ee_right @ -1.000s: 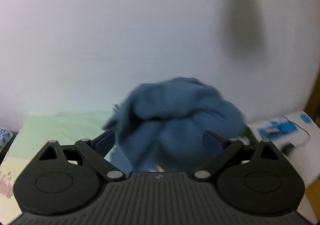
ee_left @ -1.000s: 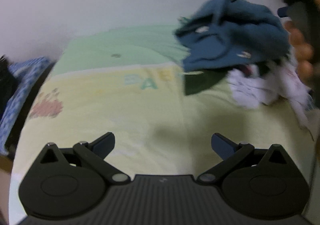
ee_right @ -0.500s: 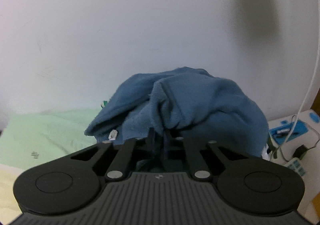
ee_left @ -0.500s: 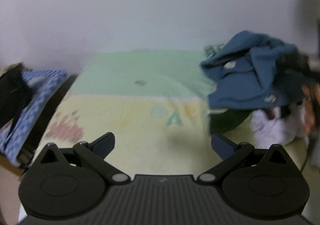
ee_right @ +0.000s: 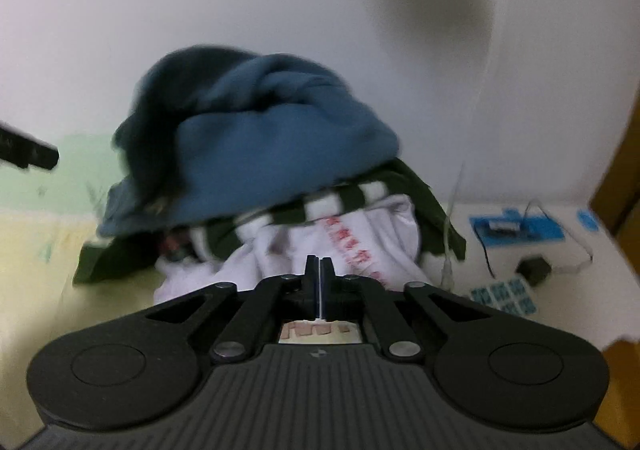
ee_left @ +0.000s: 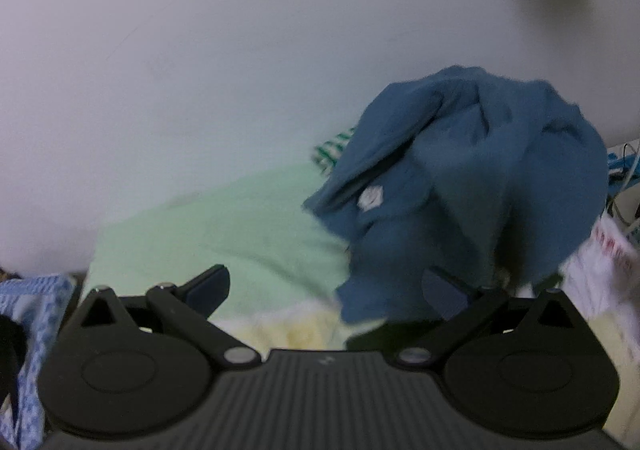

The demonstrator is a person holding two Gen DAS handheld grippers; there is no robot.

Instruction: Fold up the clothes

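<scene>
Honestly, the blue top (ee_left: 480, 189) sits bunched on the pile at the bed's (ee_left: 220, 230) far right corner. Left gripper (ee_left: 326, 290) is spread wide and empty. Right gripper (ee_right: 320, 274) is nearly clenched, its jaws have just cracked open, nothing between. Pinching 2 layers could drag the white shirt (ee_right: 320, 242) along.
</scene>
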